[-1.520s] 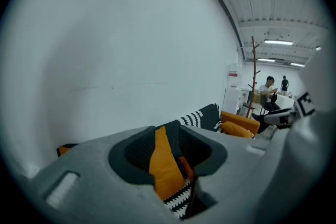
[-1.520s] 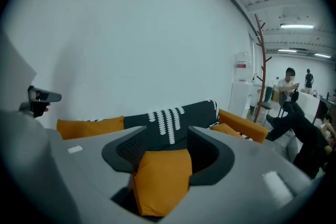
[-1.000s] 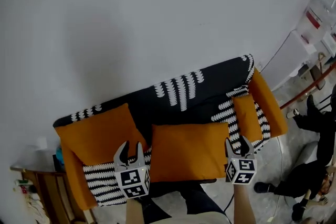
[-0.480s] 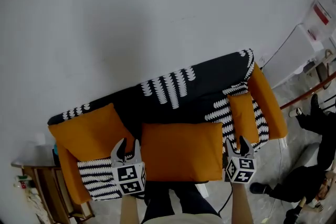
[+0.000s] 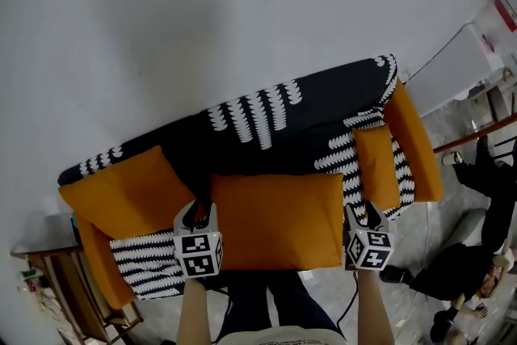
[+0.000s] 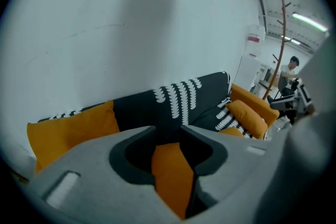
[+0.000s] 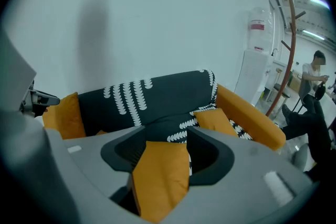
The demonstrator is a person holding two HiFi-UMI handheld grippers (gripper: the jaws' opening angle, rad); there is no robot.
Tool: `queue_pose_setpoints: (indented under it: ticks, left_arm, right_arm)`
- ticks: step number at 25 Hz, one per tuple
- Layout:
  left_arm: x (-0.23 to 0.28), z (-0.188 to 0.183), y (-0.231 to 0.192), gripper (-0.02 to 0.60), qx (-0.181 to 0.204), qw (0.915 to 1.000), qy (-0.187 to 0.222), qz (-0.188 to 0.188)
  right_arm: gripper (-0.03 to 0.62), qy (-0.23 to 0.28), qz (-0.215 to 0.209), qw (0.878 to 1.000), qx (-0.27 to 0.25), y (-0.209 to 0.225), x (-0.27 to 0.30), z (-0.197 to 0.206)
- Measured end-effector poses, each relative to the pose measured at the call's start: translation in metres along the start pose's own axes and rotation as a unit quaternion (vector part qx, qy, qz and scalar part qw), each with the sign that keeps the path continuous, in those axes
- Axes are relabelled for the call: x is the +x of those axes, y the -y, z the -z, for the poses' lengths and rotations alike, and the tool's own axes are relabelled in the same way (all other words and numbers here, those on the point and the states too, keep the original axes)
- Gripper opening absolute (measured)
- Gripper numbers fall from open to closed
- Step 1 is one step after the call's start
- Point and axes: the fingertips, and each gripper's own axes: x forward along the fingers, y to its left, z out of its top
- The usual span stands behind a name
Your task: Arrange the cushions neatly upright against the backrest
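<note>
Two-point hold: left gripper (image 5: 199, 212) and right gripper (image 5: 363, 216) each clamped on side edge of middle cushion (image 5: 275, 218), over sofa seat (image 5: 145, 271) front edge; left cushion (image 5: 121, 194) leans at backrest (image 5: 266, 121) left end; right cushion (image 5: 378, 166) by armrest (image 5: 416, 145); middle placement pending.

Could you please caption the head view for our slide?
Left gripper and right gripper pinch opposite ends of an orange cushion before a black patterned sofa.

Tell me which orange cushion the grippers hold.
The middle cushion: the left gripper and the right gripper grip its side edges. The left cushion and right cushion are not held.
</note>
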Motion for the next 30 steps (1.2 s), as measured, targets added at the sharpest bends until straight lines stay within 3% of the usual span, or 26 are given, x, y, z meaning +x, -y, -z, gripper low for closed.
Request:
queue_pose_setpoints:
  ticks: [9,15,21,25,30]
  left_arm:
    - [0.079,0.048,-0.021,0.153,-0.007,0.9971,-0.071,0.027]
    - [0.128,0.086,-0.034,0.177,-0.018,0.9916,-0.123,0.036]
    - [0.172,0.128,-0.024,0.230,-0.021,0.9813,-0.180,0.064]
    - [0.201,0.153,-0.023,0.290,-0.044,0.9730,-0.215,0.071]
    - [0.221,0.174,-0.015,0.310,-0.033,0.9647,-0.248,0.083]
  right_arm:
    - [0.252,-0.065,0.009,0.998,0.011,0.001,0.070,0.040]
    - [0.255,-0.123,0.011,0.992,-0.013,0.007,0.112,0.075]
    - [0.259,-0.159,0.005,0.987,-0.022,0.020,0.148,0.103]
    - [0.275,-0.206,-0.009,0.978,-0.017,0.023,0.179,0.127]
    - [0.300,-0.260,-0.040,0.964,-0.027,0.025,0.196,0.155]
